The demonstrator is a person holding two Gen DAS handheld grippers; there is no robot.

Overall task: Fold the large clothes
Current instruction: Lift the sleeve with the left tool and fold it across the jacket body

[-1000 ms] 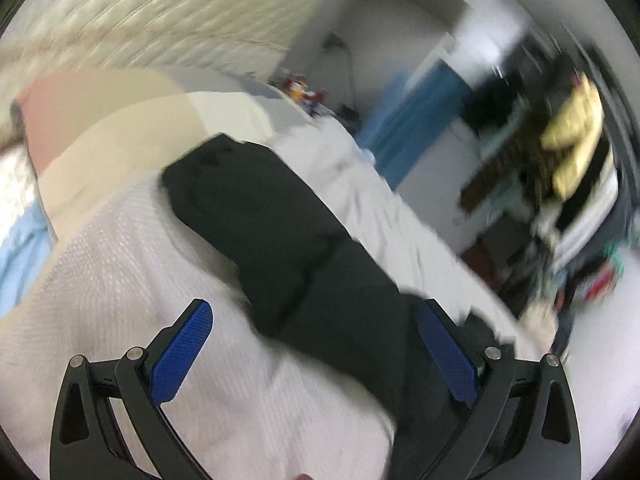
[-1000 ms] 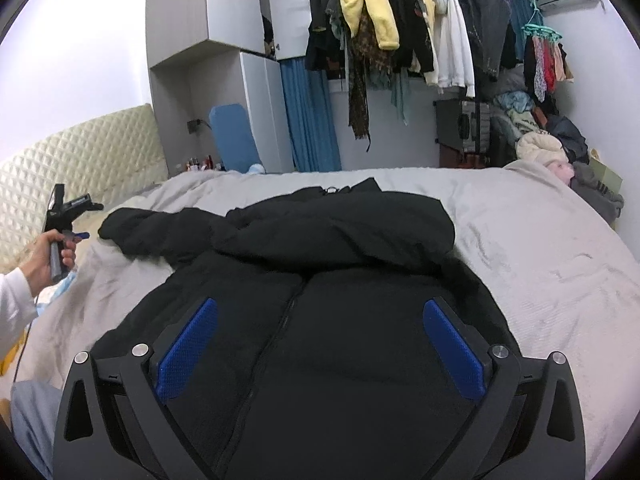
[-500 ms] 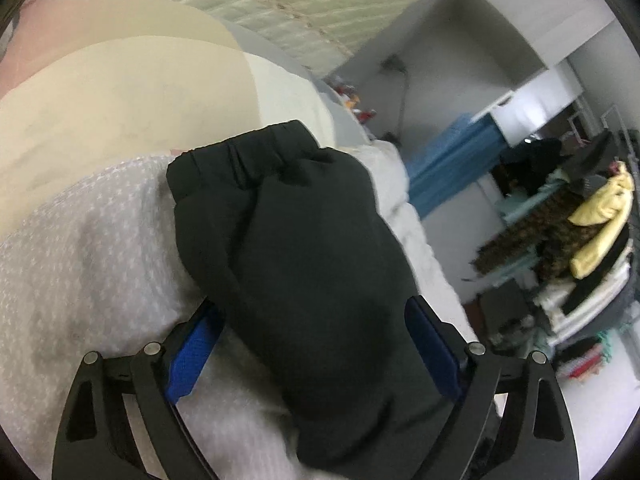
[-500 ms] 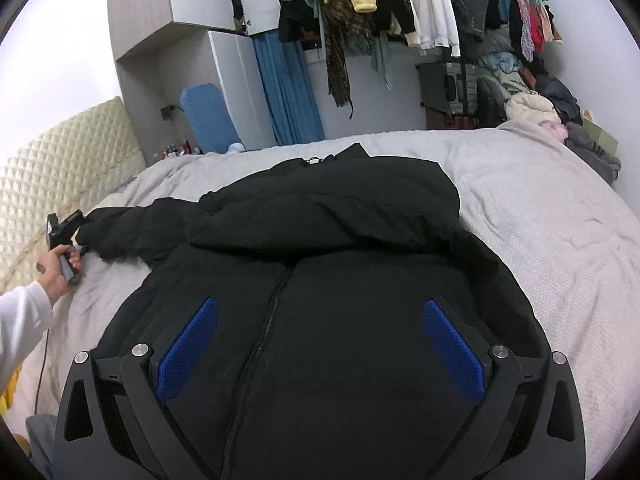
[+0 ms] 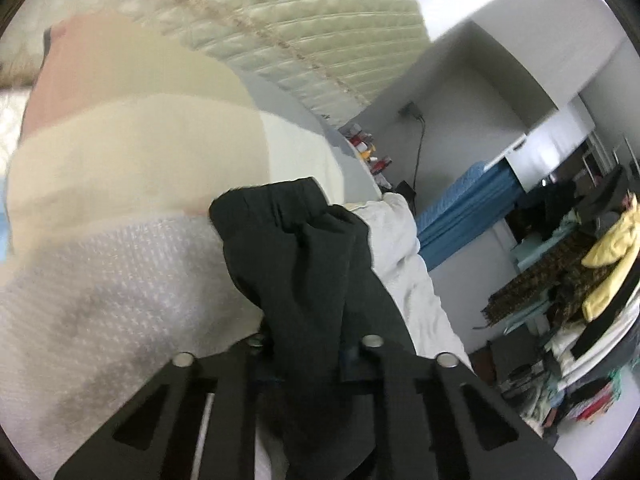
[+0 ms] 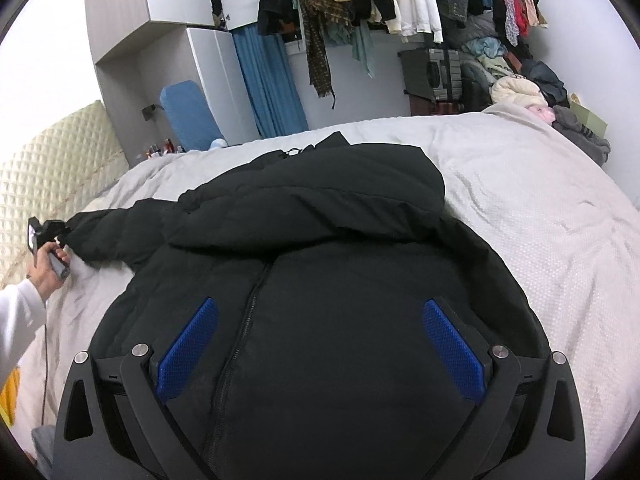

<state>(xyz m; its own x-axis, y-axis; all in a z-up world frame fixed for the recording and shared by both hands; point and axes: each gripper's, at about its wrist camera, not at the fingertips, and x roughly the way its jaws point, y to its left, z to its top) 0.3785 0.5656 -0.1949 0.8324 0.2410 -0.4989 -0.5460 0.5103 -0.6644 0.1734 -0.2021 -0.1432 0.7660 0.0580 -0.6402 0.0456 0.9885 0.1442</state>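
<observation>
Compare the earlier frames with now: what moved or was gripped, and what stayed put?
The left gripper closed on the sleeve near its cuff; a second ago its jaws stood wide apart. The right gripper stays open over the jacket, which still lies flat on the bed.

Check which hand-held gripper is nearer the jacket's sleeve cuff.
Left. The left hand-held gripper is shut on the sleeve just behind its cuff; the right hand-held gripper hovers open over the jacket body.
</observation>
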